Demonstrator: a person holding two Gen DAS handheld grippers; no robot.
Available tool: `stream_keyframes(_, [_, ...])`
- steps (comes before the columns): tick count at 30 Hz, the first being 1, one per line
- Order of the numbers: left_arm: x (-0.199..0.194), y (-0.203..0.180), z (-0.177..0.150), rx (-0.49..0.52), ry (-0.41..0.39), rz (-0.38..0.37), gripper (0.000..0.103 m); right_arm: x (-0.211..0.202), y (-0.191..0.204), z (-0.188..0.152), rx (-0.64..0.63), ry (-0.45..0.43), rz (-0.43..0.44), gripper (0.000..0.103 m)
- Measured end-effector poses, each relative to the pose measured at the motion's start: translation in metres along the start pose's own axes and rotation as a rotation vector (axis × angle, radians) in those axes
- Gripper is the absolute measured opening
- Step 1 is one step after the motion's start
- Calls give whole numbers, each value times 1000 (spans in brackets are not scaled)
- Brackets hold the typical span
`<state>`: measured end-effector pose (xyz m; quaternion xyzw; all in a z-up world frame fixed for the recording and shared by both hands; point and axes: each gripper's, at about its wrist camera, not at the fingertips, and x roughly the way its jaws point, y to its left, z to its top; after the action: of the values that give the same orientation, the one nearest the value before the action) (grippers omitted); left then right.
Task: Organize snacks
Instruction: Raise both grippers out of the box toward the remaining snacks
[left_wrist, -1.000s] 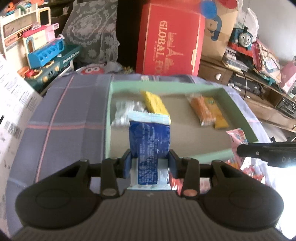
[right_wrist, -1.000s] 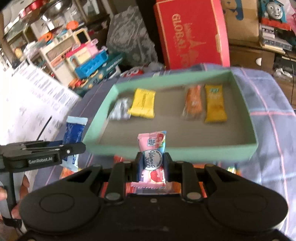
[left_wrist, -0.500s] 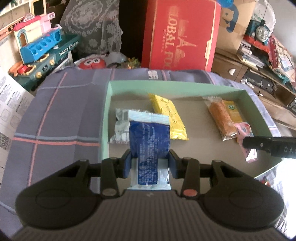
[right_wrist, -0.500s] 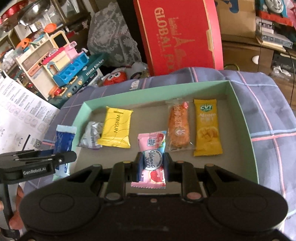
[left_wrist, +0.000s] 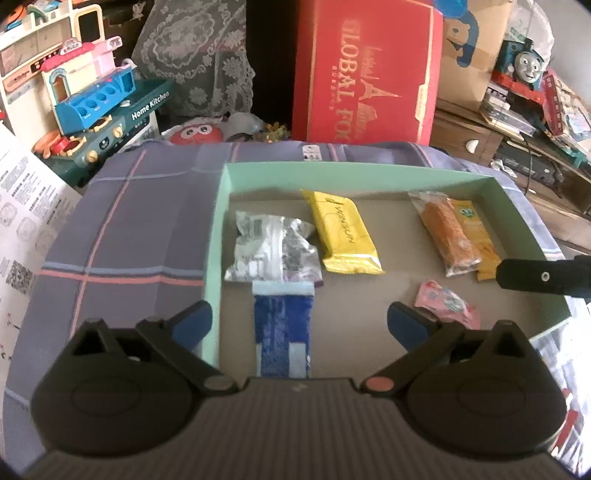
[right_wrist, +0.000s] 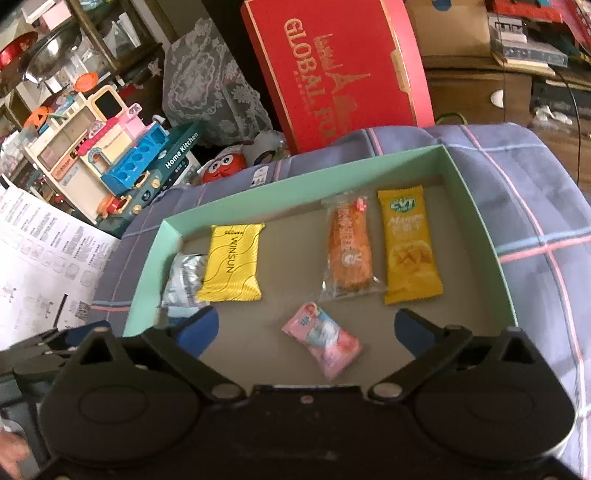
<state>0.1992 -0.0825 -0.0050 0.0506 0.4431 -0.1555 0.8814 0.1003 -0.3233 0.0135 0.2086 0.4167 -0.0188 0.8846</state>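
A green tray (left_wrist: 216, 236) (right_wrist: 480, 221) on a plaid cloth holds a silver packet (left_wrist: 271, 249) (right_wrist: 184, 280), a yellow Winsun packet (left_wrist: 343, 236) (right_wrist: 232, 267), an orange snack in clear wrap (left_wrist: 447, 236) (right_wrist: 349, 251) and a yellow mango bar (left_wrist: 480, 240) (right_wrist: 408, 251). My left gripper (left_wrist: 299, 321) is open over a blue packet (left_wrist: 284, 332) lying in the tray below the silver packet. My right gripper (right_wrist: 306, 328) is open above a pink candy packet (right_wrist: 323, 339) (left_wrist: 445, 304) lying in the tray.
A red Global Food box (left_wrist: 365, 70) stands behind the tray. Toy kitchen sets (left_wrist: 96, 107) are at the back left, printed sheets (right_wrist: 40, 258) at the left, cluttered shelves with a toy train (left_wrist: 524, 70) at the right.
Both grippers opened. The blue packet dropped from the left gripper and the pink packet from the right gripper; both now lie in the tray.
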Motion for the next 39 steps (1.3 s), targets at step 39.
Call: stream_keyframes(39, [-65, 48, -118, -32, 75, 84, 103, -45, 41, -114, -15, 123, 60, 103])
